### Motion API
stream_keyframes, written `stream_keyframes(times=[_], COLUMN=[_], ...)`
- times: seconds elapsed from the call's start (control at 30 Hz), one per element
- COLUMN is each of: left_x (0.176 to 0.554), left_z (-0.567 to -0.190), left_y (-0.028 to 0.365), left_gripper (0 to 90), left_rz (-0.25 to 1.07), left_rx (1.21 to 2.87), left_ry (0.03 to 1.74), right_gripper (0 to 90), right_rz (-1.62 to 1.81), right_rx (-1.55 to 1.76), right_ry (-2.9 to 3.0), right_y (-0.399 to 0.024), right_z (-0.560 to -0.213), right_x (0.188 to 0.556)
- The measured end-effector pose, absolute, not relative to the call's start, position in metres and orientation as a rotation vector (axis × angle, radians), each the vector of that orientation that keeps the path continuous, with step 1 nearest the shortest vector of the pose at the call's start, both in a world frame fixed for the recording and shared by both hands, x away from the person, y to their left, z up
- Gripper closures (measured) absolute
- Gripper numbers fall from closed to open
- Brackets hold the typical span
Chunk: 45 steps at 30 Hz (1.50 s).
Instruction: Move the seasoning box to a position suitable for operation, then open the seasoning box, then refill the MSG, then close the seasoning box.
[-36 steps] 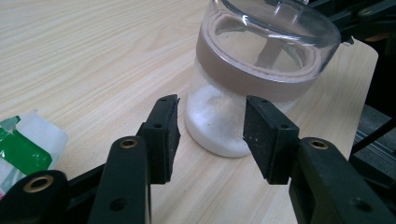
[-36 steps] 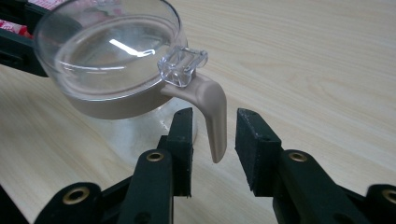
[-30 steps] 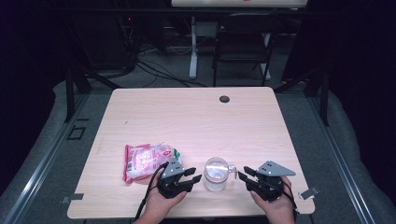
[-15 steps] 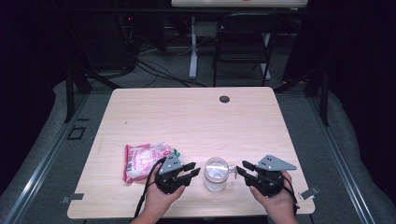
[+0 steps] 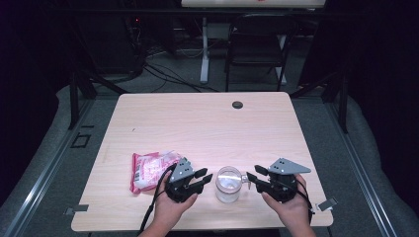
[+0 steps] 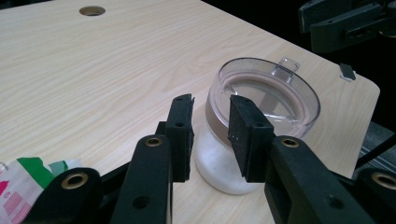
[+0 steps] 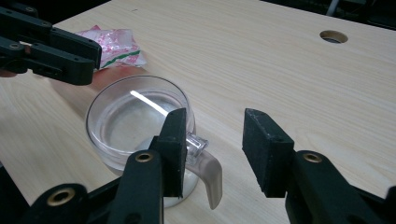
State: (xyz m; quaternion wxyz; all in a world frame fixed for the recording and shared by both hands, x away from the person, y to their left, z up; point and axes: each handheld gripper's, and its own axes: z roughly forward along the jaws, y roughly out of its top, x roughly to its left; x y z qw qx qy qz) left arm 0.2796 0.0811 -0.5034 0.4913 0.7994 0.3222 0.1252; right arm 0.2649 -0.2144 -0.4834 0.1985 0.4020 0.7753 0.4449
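Jar (image 5: 229, 183) on bench (image 5: 207, 123) | right gripper (image 7: 212, 135) at its 3 o'clock, fingers just spreading round handle (image 7: 210, 172), unpinched | left gripper (image 6: 210, 126) at 9, fingers apart.

Dark lab: bare table (image 5: 197, 123), floor cables (image 5: 163, 74).
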Motion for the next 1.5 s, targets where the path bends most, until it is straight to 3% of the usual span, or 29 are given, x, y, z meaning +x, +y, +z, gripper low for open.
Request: stream_keyframes(times=[0.13,0.43,0.57,0.7,1.5], left_x=[0.279,0.278,0.278,0.277,0.272], left_z=[-0.503,-0.502,-0.503,-0.505,-0.520], left_y=[0.078,0.071,0.068,0.065,0.061], left_gripper=[70.0,81.1,85.9,89.9,90.0], left_rz=[0.309,0.281,0.277,0.271,0.240], left_rx=[1.954,1.998,2.018,2.041,2.108], left_ry=[0.789,0.796,0.793,0.777,0.774], right_gripper=[62.1,64.9,78.9,85.1,86.1], right_rz=[1.246,1.272,1.253,1.261,1.226], right_rx=[1.168,1.180,1.175,1.175,1.256], right_ry=[2.191,2.178,2.168,2.168,2.207], right_y=[-0.213,-0.208,-0.208,-0.206,-0.203], right_z=[-0.483,-0.479,-0.479,-0.480,-0.493], right_x=[0.267,0.266,0.265,0.265,0.271])
